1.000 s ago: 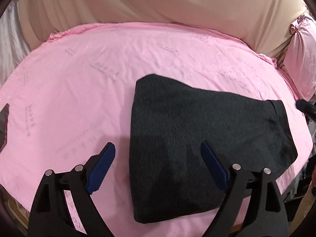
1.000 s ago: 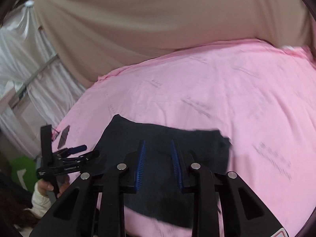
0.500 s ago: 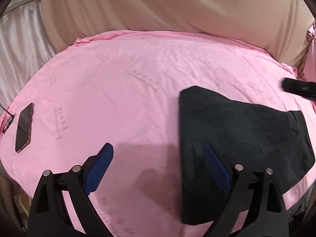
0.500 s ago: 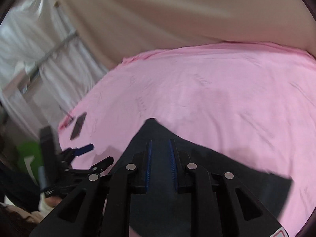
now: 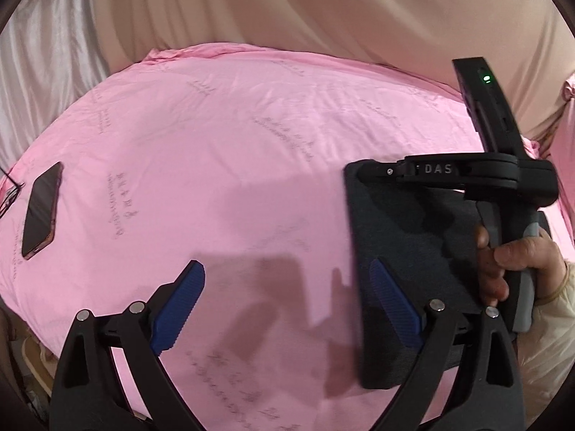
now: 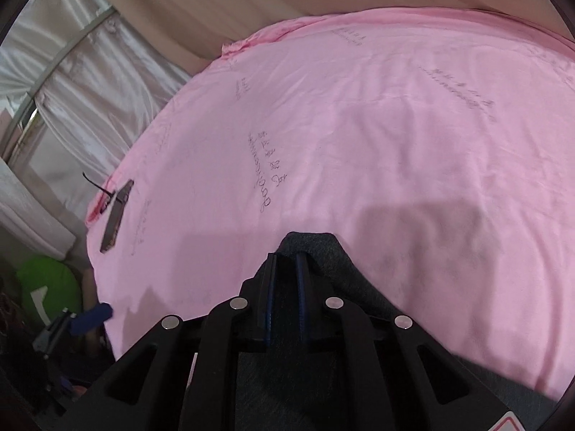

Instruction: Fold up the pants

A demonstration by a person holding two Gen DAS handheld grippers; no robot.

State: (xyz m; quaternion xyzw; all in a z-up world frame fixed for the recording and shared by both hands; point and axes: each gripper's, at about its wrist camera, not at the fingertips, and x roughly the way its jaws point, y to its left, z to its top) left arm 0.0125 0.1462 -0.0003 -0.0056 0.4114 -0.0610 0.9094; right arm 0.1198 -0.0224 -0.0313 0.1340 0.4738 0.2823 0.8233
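The dark grey pants (image 5: 406,237) lie folded into a compact rectangle on the pink bed sheet (image 5: 222,136), at the right of the left wrist view. My left gripper (image 5: 287,298) is open and empty, its right finger over the pants' left edge. My right gripper (image 6: 285,280) is nearly shut, jaws a narrow gap apart, over the far corner of the pants (image 6: 345,287); whether cloth is pinched between them I cannot tell. In the left wrist view the right gripper (image 5: 363,174) reaches across the pants' far edge, held by a hand.
A phone (image 5: 41,212) lies near the sheet's left edge; it also shows in the right wrist view (image 6: 116,215) with a thin cable. Beige fabric (image 5: 287,10) backs the bed, white curtains (image 6: 72,82) hang at the left. A green object (image 6: 46,287) sits below the bed edge.
Both views have swung left. The right gripper has moved onto the pants' far left corner and its jaws have narrowed. The phone has come fully into view.
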